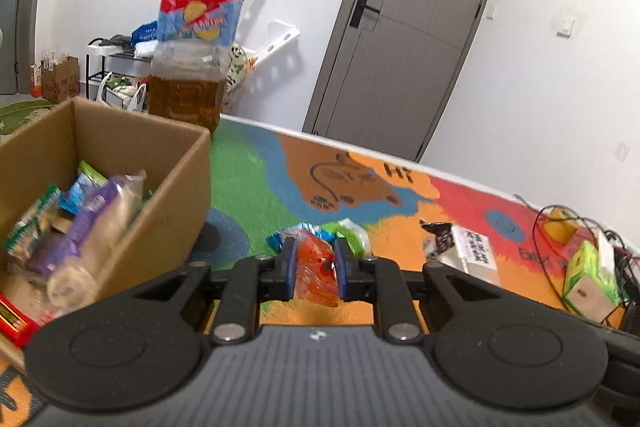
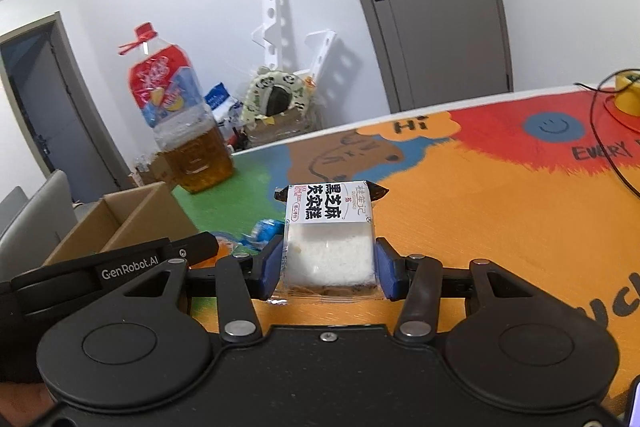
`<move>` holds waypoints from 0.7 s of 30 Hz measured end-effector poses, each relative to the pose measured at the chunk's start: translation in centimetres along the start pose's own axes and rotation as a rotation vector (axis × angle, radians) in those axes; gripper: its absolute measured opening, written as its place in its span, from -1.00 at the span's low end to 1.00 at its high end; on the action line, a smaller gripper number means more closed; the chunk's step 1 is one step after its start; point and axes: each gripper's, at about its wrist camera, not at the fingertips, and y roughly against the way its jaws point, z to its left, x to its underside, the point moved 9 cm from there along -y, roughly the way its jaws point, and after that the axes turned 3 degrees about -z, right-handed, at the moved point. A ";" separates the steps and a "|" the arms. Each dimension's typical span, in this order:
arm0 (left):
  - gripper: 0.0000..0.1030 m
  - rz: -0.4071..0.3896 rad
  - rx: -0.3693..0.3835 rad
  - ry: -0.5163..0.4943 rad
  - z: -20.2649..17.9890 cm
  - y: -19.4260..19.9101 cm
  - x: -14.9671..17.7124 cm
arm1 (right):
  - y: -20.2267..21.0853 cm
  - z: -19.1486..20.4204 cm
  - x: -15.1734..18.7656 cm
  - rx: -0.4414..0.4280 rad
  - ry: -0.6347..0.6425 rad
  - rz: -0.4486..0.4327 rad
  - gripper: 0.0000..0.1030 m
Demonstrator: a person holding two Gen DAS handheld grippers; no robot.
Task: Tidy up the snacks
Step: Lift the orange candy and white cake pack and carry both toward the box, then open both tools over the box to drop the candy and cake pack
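My left gripper (image 1: pixel 314 269) is shut on an orange snack packet (image 1: pixel 318 273), held just above the colourful mat. Behind it lie a blue packet (image 1: pixel 280 239) and a green packet (image 1: pixel 352 233). To the left stands a cardboard box (image 1: pixel 180 187) with several snack packets (image 1: pixel 80 223) inside. My right gripper (image 2: pixel 329 269) is shut on a white cake packet (image 2: pixel 330 239) with a black-lettered label, lifted off the mat. That same cake packet (image 1: pixel 468 251) shows right of my left gripper. The left gripper's body (image 2: pixel 120 267) appears at the lower left of the right wrist view, next to the box (image 2: pixel 132 219).
A big bottle of amber liquid (image 1: pixel 192 55) stands behind the box at the mat's far edge. Black cables (image 1: pixel 568 227), a yellow object (image 1: pixel 560 227) and a green-white carton (image 1: pixel 588 279) crowd the right end. A red packet (image 1: pixel 14 321) lies by the box's near corner.
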 end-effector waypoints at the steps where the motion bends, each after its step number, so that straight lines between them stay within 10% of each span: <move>1: -0.65 -0.012 0.000 0.003 0.2 0.4 -0.4 | 0.1 0.4 -0.2 -0.006 0.004 -0.004 -0.07; 21: -0.65 -0.123 -0.053 0.066 7.4 5.3 -6.9 | -1.1 10.5 -2.6 -0.148 0.074 -0.018 -0.09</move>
